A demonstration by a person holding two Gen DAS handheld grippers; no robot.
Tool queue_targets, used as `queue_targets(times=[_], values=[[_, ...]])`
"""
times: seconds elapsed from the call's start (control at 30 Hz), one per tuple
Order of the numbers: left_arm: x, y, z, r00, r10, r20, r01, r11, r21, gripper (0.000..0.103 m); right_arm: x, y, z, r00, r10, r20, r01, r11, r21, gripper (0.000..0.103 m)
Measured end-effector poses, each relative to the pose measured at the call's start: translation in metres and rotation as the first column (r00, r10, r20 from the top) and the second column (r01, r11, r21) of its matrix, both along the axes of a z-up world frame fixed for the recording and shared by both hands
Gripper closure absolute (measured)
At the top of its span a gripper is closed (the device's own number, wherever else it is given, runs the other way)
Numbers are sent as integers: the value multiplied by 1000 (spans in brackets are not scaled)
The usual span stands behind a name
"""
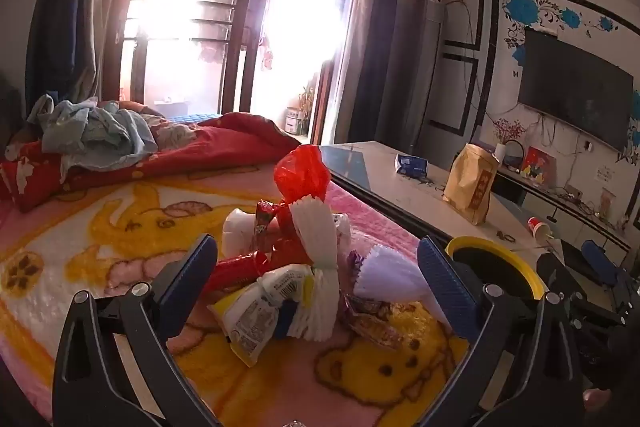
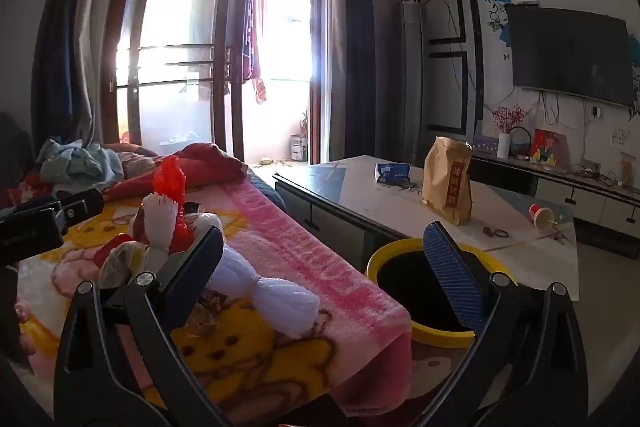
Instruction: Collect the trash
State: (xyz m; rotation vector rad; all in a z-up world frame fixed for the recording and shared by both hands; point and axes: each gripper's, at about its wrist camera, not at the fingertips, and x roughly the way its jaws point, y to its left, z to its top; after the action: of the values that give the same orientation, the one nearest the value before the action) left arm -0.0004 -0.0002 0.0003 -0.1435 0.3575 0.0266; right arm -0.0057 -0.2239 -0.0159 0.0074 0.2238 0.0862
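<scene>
Left gripper: jaws spread wide, nothing between them; hovers over the trash pile on the bed.
Right gripper: jaws spread wide, nothing held; left finger over the bed edge, right finger over the bin mouth.
Trash pile: heaped on the blanket, near the bed's right edge.
Red plastic bag: at the far end of the pile, standing above the rest.
White foam nets: one across the middle of the pile; another lies toward the bed edge, closest to the bin.
White-and-yellow wrapper: near end of the pile, lying on the blanket.
Purple wrapper: just right of that wrapper, beside the foam.
Red wrapper: left side of the pile, close to the left finger.
Bin: yellow rim, dark inside; on the floor between the bed and the low surface.
On the surface: brown paper bag upright, blue packet, red paper cup tipped on its side.
Far end of bed: red quilt and crumpled clothes.
</scene>
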Motion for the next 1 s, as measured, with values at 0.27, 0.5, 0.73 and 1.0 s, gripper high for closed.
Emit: queue_targets(times=[0.27, 0.5, 0.73, 1.0], values=[[-8, -5, 4, 999, 5, 32, -5, 1000, 11, 6, -2, -1, -1, 1000, -4, 4, 4, 1000, 2, 11], [-3, -6, 6, 1000, -12, -3, 12, 1000, -8, 6, 2, 0, -4, 1000, -8, -4, 8, 1000, 2, 11], [-4, -5, 5, 1000, -20, 5, 20, 1000, -13, 6, 0, 0, 0, 1000, -7, -3, 7, 1000, 3, 11], [-5, -6, 6, 1000, -21, 9, 21, 1000, -14, 6, 4, -1, -2, 1000, -12, -7, 12, 1000, 3, 11]])
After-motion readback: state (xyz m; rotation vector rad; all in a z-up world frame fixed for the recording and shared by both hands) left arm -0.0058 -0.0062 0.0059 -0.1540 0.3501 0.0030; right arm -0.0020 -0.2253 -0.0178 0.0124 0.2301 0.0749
